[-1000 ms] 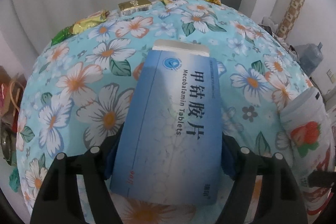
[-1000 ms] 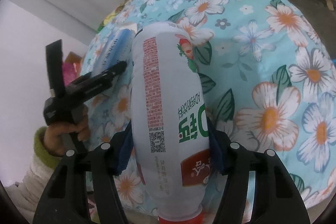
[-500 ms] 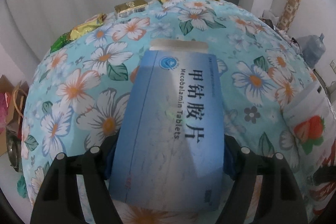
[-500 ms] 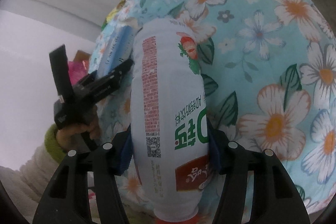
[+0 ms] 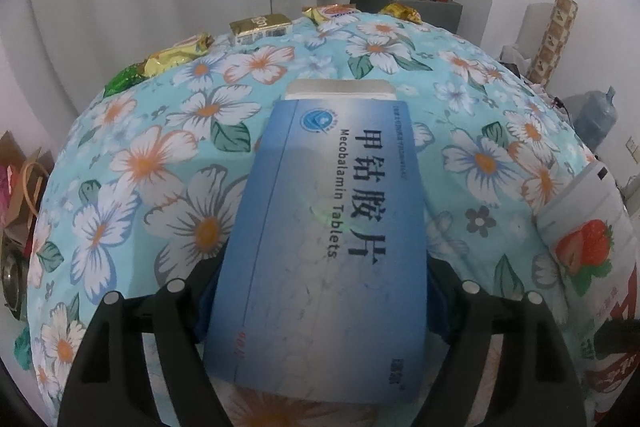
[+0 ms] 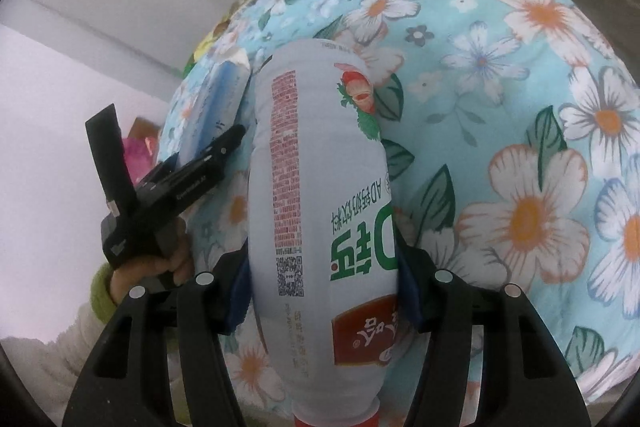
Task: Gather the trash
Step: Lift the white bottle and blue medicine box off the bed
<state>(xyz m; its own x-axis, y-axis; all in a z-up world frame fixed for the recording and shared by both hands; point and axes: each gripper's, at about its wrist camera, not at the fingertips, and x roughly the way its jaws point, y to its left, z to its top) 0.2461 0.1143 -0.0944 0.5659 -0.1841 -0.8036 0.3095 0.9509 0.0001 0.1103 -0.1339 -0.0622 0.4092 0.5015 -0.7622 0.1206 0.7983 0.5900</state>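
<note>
A floral tablecloth (image 5: 248, 131) covers the table. At two o'clock stands a water jug (image 5: 596, 119) beside a patterned roll (image 5: 554, 39); at one o'clock, a dark cabinet (image 5: 444, 9).

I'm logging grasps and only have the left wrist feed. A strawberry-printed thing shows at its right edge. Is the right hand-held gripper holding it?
Observer: Yes. The right hand-held gripper is shut on that white bottle, with a finger on each side of its body.
Operator: Which way is its cap?
Observer: Toward the right wrist camera. The red cap peeks in at the bottom edge.
Operator: Can you see my side from there?
Observer: Yes. The left hand-held gripper shows at the left with the blue tablet box, and a hand grips its handle.
</note>
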